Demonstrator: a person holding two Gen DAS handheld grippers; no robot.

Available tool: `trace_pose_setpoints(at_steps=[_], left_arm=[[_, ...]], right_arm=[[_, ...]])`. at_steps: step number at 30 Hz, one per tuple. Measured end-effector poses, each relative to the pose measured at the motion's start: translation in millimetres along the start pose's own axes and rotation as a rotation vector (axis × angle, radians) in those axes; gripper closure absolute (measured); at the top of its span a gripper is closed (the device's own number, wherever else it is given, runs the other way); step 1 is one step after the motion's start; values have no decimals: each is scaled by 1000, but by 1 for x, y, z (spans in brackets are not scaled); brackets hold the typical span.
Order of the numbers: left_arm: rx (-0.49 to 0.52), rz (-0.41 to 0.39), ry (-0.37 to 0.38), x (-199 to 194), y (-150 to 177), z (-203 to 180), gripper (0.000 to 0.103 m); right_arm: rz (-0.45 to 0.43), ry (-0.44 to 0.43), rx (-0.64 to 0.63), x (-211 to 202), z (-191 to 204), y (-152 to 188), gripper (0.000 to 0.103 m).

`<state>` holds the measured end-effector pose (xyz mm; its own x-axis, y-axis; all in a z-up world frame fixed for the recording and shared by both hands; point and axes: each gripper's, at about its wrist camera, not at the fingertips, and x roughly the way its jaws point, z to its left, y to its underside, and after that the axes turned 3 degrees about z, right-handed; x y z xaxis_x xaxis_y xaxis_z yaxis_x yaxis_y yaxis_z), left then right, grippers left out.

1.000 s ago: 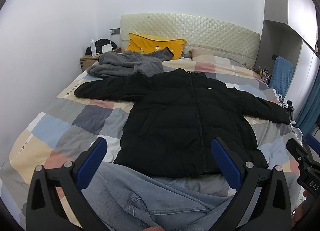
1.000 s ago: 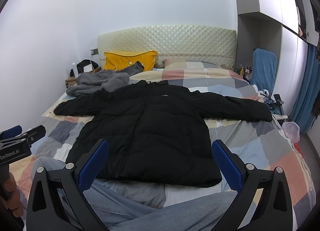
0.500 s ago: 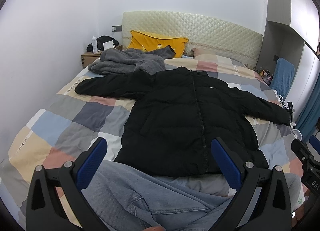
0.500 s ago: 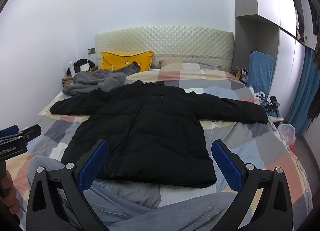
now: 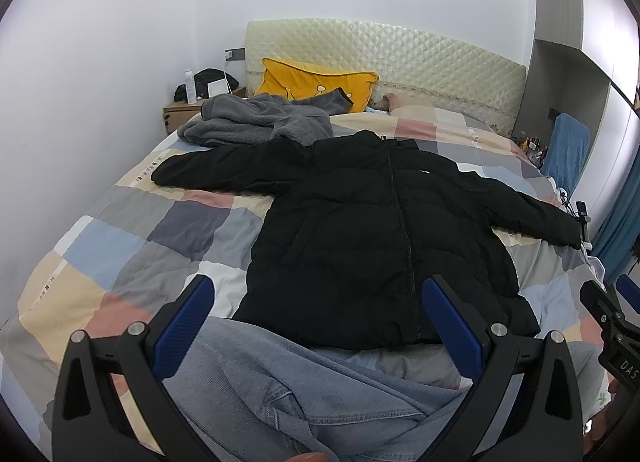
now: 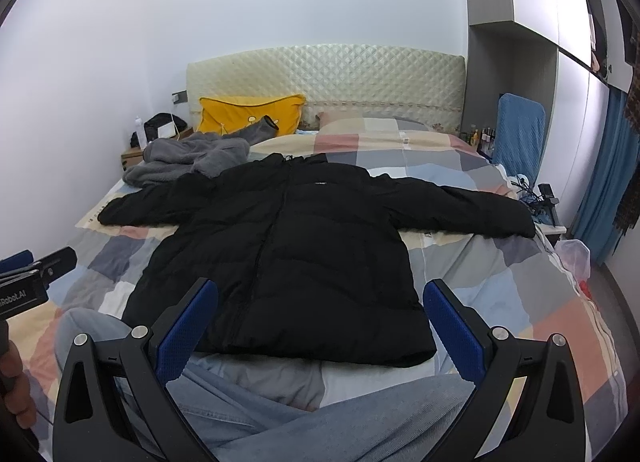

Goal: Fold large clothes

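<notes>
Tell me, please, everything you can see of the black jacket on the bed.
The black jacket is a puffy, quilted winter coat, seemingly zipped shut, with a small white chest label. It lies flat, front up, on the checked bedspread, both sleeves spread sideways, collar toward the headboard. The grey fleece garment touches its shoulder. Neither open gripper touches it.

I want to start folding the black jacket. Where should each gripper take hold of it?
Probably the sleeve cuffs. The black jacket lies flat, zipped, front up, sleeves spread wide. Left gripper takes the left cuff from the outer side, right gripper the right cuff.
</notes>
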<state>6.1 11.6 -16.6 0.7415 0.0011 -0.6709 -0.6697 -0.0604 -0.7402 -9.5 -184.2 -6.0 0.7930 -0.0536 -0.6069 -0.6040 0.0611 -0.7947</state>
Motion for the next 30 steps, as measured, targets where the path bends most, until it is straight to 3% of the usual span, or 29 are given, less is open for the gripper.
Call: trace_pose_setpoints(at_steps=[24, 30], left_arm=[[36, -3, -23, 5, -5, 3, 0], [46, -21, 14, 12, -13, 1, 0]], right_arm=[[10, -3, 6, 6, -5, -3, 0], [7, 5, 27, 11, -13, -9, 0]])
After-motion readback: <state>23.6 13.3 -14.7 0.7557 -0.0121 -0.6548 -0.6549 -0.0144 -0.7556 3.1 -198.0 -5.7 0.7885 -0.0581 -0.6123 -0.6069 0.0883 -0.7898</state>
